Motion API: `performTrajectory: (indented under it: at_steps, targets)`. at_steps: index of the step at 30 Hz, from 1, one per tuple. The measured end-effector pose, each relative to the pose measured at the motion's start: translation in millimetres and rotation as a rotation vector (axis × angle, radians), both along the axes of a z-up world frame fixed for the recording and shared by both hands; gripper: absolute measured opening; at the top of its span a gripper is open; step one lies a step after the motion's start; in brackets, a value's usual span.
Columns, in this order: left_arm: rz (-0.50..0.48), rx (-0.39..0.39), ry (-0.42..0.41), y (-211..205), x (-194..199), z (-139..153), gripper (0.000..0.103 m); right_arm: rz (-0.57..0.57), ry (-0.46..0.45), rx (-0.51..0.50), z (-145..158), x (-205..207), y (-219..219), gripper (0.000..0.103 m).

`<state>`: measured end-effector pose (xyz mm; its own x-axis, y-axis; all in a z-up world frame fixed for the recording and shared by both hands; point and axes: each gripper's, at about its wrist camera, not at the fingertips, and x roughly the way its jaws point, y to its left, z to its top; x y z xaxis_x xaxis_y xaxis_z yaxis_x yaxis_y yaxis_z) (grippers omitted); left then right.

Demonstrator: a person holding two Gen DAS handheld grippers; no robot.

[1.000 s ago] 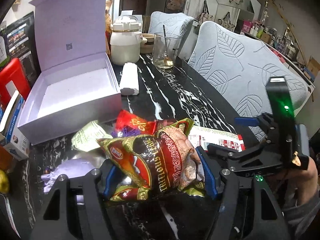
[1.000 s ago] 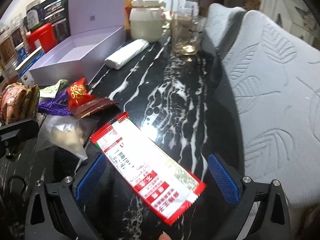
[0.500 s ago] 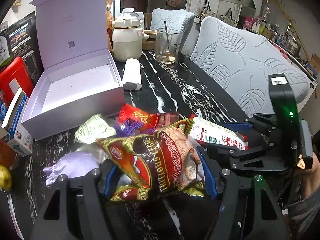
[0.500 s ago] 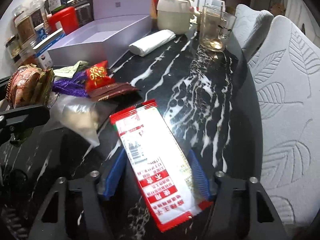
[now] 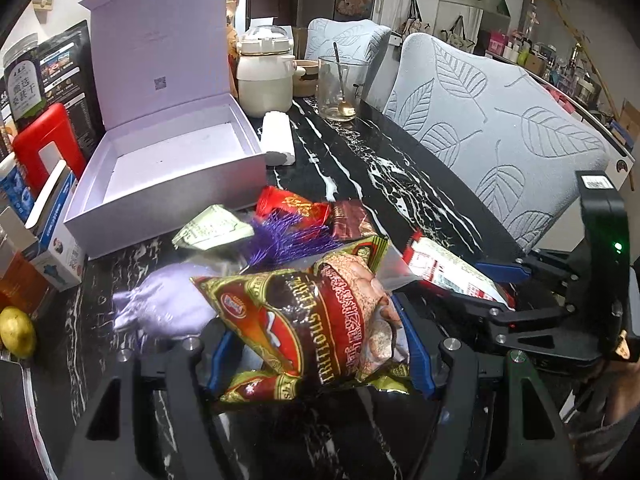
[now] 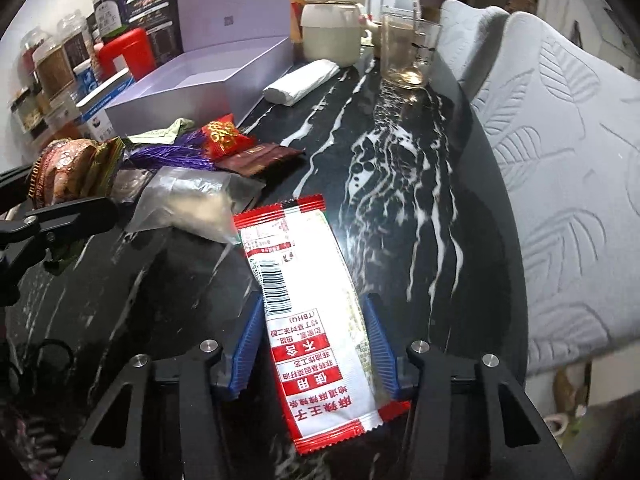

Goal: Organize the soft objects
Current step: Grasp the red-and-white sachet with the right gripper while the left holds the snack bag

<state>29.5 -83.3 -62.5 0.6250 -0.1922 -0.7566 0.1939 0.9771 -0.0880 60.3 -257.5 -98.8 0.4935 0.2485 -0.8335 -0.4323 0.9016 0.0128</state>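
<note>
My left gripper [image 5: 316, 344] is shut on a red and green snack bag [image 5: 312, 316] and holds it above the black marble table. My right gripper [image 6: 312, 340] is shut on a long white and red packet [image 6: 308, 300], lifted off the table; both also show at the right of the left wrist view [image 5: 448, 272]. An open lilac box [image 5: 172, 168] stands empty at the far left. In front of it lie a red candy pack [image 5: 292, 206], a brown sachet [image 5: 352, 222], purple tinsel [image 5: 288, 236], a green-white packet [image 5: 212, 232], a clear bag [image 6: 192, 204] and a lilac pouch [image 5: 168, 304].
A rolled white towel [image 5: 278, 140], a cream pot [image 5: 266, 76] and a glass with a spoon [image 5: 340, 84] stand at the back. Jars, a red tin [image 5: 44, 148] and boxes line the left edge. Grey leaf-patterned chairs [image 5: 500, 128] border the right. A yellow fruit [image 5: 16, 332] lies at the left.
My right gripper closed on the white and red packet and lifted it. My left gripper kept hold of the snack bag and drew back and up a little.
</note>
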Motion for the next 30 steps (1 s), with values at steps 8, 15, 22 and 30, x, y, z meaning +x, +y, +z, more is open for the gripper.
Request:
performTrajectory:
  at_steps: [8, 15, 22, 30]
  targets:
    - [-0.004, -0.008, 0.014, 10, -10, -7, 0.068, -0.085, 0.008, 0.028, 4, -32, -2, 0.048]
    - [-0.012, -0.016, 0.007, 20, -20, -6, 0.068, -0.106, 0.028, -0.01, 0, -51, 10, 0.056]
    - [0.005, -0.028, 0.004, 30, -29, -7, 0.068, -0.073, 0.043, -0.031, -7, -44, 29, 0.085]
    - [0.015, -0.039, 0.003, 39, -37, -7, 0.068, -0.116, -0.013, -0.005, -5, -53, 26, 0.045]
